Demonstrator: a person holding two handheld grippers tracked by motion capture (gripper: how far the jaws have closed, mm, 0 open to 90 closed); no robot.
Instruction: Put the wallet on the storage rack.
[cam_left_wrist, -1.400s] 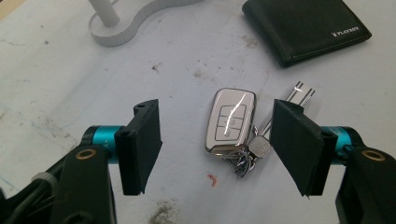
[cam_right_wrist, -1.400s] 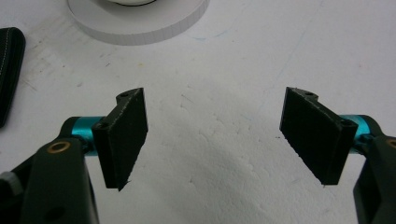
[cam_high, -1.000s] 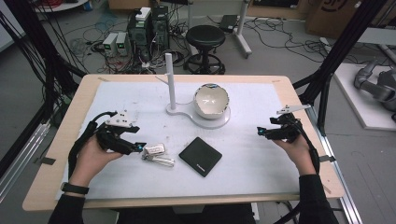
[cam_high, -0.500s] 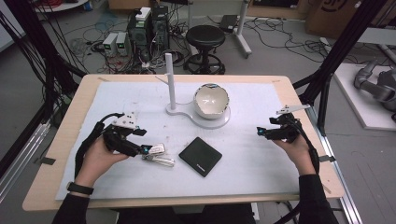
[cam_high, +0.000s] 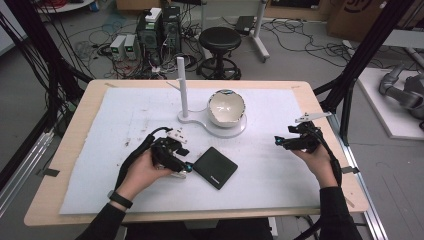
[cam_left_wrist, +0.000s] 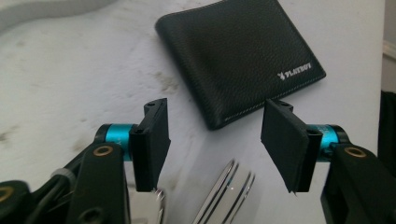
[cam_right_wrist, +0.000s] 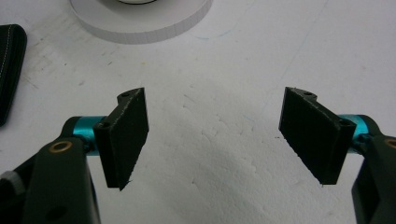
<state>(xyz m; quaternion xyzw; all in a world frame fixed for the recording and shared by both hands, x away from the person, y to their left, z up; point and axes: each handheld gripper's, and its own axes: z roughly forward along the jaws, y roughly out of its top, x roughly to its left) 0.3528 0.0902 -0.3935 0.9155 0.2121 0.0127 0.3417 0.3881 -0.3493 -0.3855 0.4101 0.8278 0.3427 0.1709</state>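
A black leather wallet (cam_high: 215, 167) (cam_left_wrist: 243, 60) lies flat on the white mat, near the front middle. My left gripper (cam_high: 186, 167) (cam_left_wrist: 217, 106) sits just left of it, jaws open and pointing at its near corner. Its jaws have just been closing. A shiny silver metal object (cam_left_wrist: 229, 196) lies on the mat low between them, and the pads do not press on it. My right gripper (cam_high: 278, 142) (cam_right_wrist: 215, 95) rests open at the right side of the mat, with bare mat between its fingers.
A cracked white bowl (cam_high: 226, 107) sits on a round white base (cam_right_wrist: 140, 18) with an upright white post (cam_high: 182, 85) at the back middle. The white mat (cam_high: 125, 125) covers most of the wooden table. The wallet's edge (cam_right_wrist: 9, 70) shows at the left in the right gripper view.
My left hand has slid right across the mat, over the silver object, up to the wallet. Its jaws have narrowed a little. The right hand has stayed put.
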